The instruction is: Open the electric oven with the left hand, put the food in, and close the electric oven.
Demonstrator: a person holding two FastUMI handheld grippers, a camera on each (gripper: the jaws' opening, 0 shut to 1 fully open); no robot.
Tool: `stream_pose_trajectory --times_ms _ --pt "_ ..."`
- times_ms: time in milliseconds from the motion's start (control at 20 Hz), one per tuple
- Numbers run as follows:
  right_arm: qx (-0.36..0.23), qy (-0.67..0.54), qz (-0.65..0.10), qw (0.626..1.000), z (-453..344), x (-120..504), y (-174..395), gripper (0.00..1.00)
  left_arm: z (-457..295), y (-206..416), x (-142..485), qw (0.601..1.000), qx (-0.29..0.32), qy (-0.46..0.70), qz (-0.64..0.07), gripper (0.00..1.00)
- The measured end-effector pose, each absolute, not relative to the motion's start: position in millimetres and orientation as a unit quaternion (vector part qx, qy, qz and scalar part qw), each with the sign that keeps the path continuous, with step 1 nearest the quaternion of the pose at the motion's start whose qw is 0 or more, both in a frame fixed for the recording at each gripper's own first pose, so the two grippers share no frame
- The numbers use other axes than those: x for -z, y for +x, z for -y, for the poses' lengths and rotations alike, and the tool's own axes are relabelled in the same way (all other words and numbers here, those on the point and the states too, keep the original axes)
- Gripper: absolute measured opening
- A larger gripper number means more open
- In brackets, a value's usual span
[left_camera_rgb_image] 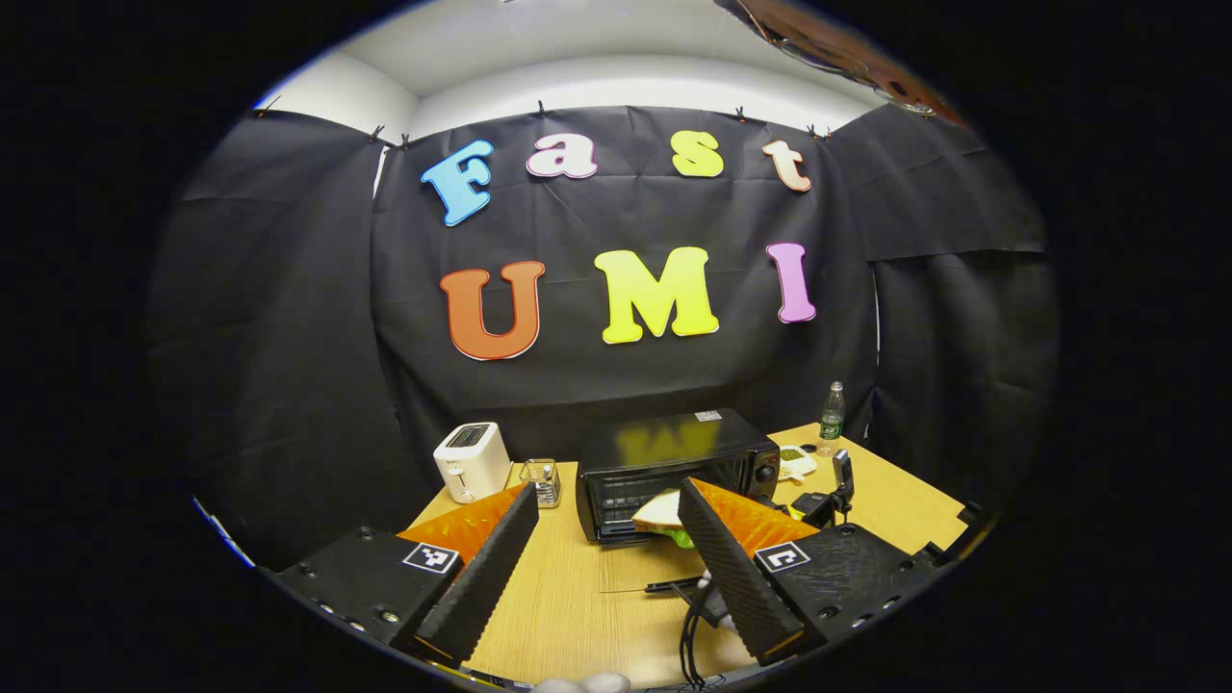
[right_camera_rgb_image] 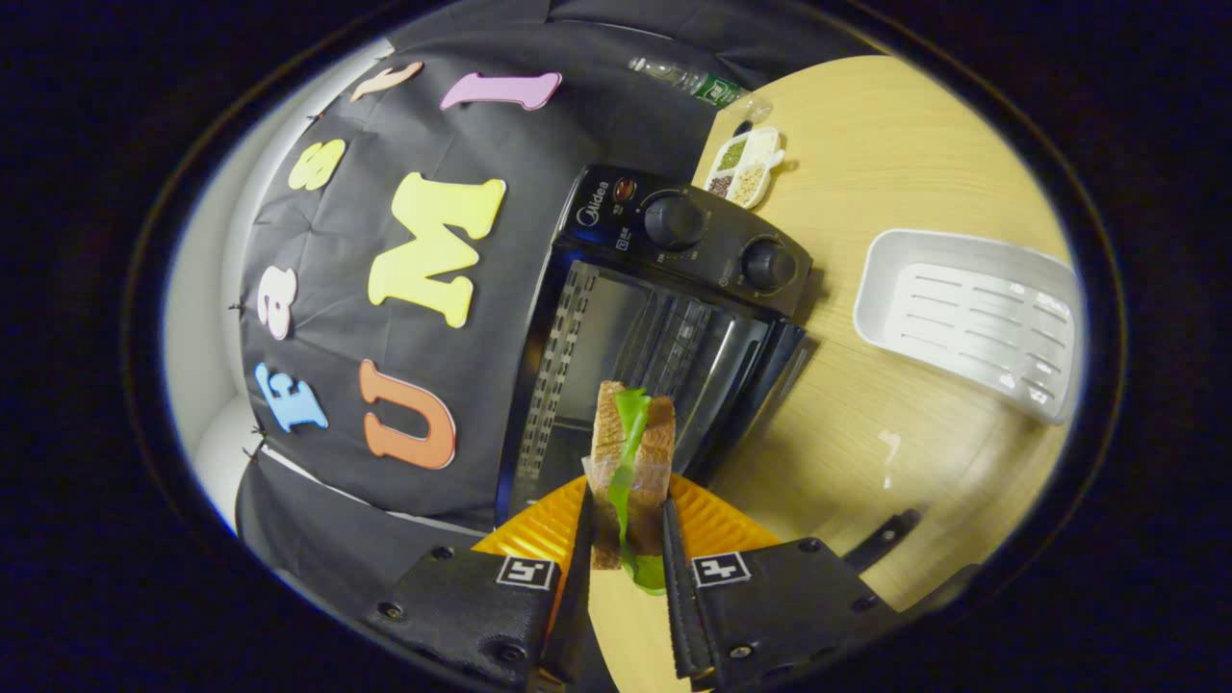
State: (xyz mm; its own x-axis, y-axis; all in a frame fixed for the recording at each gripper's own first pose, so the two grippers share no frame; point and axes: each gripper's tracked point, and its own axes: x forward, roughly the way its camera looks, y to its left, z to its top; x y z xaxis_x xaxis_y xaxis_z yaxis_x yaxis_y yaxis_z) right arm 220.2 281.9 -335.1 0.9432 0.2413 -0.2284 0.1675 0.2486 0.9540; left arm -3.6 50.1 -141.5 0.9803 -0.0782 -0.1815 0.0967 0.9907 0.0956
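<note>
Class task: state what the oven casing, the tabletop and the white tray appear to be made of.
Oven: probably black painted metal, glossy, with reflections on top. Tabletop: light wood or laminate, showing fine grain lines. White tray: likely moulded plastic, smooth with a slight sheen.

Oven (left_camera_rgb_image: pixel 674 462): door down, centre worktop (left_camera_rgb_image: pixel 568 597).
Sandwich (left_camera_rgb_image: pixel 659 515): at oven mouth.
L gripper (left_camera_rgb_image: pixel 602 568): fingers apart, empty.
Toaster (left_camera_rgb_image: pixel 470 460): left of oven.
</note>
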Motion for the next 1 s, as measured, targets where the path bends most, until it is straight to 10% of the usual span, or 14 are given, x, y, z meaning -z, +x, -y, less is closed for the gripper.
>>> stream_pose_trajectory --times_ms 750,1000 --pt "0.009 0.571 -0.17 0.803 -290.6 361.7 301.2 0.34 -68.5 12.9 172.3 0.991 0.031 0.029 -0.125 0.96" --pt "0.021 0.491 -0.203 0.847 -282.2 372.9 298.1 0.6 -67.7 13.5 169.4 0.992 0.029 0.027 -0.121 0.96"
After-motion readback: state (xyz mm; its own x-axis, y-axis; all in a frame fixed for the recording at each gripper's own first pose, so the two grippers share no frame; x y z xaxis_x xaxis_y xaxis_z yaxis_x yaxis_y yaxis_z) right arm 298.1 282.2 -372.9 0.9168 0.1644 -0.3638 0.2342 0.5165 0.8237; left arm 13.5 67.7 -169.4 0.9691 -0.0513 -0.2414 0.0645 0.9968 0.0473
